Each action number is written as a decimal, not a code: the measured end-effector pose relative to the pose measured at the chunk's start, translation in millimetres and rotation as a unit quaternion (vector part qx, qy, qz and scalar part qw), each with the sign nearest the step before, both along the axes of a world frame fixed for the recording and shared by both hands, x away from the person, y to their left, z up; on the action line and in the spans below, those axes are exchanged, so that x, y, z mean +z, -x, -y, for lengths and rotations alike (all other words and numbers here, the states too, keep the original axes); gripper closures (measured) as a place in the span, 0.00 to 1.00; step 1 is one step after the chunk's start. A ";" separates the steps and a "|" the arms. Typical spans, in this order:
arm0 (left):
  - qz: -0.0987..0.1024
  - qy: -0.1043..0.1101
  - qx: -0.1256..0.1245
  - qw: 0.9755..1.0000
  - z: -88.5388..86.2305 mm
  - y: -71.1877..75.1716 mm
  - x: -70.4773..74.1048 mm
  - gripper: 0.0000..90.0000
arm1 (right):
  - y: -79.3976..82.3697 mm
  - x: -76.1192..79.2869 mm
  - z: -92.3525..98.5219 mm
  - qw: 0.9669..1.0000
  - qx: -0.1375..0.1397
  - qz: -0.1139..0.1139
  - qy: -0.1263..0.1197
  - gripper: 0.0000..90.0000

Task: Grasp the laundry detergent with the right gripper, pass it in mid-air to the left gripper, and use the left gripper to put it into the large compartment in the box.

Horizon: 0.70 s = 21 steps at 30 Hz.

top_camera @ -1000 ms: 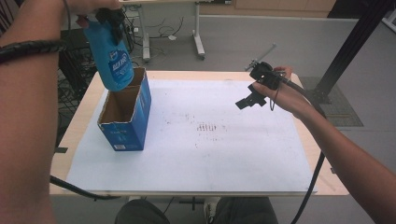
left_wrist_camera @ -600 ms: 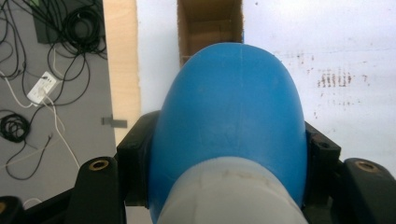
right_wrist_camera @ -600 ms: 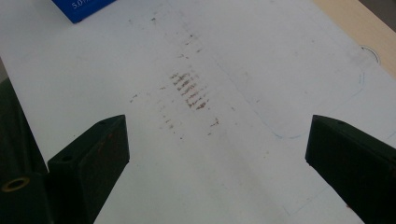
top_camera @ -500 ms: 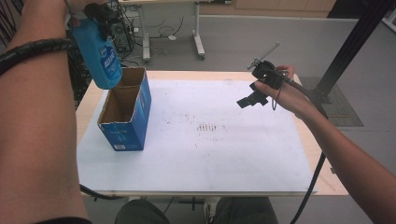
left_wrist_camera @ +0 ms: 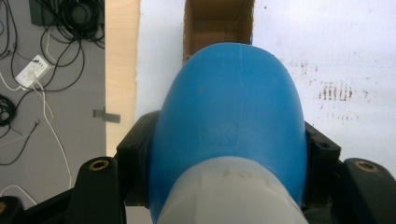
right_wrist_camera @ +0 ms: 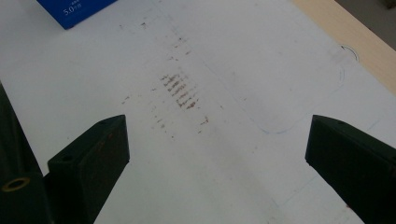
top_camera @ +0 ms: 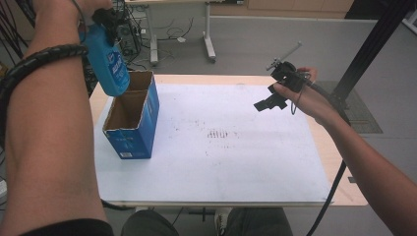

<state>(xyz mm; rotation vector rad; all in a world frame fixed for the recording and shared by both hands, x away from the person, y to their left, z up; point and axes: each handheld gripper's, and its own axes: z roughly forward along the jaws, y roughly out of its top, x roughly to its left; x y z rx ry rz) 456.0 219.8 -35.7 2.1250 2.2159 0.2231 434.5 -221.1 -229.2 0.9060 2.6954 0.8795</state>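
A grey floor with loose cables and desk legs lies behind your wooden counter point(top_camera: 346, 182), most of which is covered by a large white paper sheet point(top_camera: 246, 167) marked with a patch of brownish smudges point(top_camera: 219, 133) near its middle. At the sheet's left end stands an open-topped blue cardboard box point(top_camera: 133, 132) with a plain brown inside. Your left gripper point(top_camera: 105, 19) is raised above the box's far end, and its fingers are clamped on the neck end of a blue plastic bottle with a white label point(top_camera: 109, 64); the bottle hangs base-down, tilted slightly, its rounded bottom just over the box's opening and not inside it. In the left gripper view, the bottle's blue body point(left_wrist_camera: 231, 121) sits wedged between the two black fingers, with the box mouth point(left_wrist_camera: 218, 23) beyond it. Your right gripper point(top_camera: 265, 104) hovers over the sheet's far right part, well apart from the box, its fingers point(right_wrist_camera: 93, 158) spread wide with nothing between them.
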 end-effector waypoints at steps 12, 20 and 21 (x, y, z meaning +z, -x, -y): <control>-0.005 0.005 0.011 1.000 -5.0 -2.9 -15.6 0.41 | -0.6 -4.2 2.0 1.000 -0.003 -0.006 0.005 0.07; -0.005 0.009 0.018 1.000 -10.7 -3.4 -32.4 0.41 | -0.2 -6.2 1.1 1.000 -0.002 -0.008 0.004 0.07; -0.005 0.008 0.019 1.000 -11.3 -3.4 -35.0 0.41 | -0.3 -6.4 1.2 1.000 -0.002 -0.007 0.004 0.07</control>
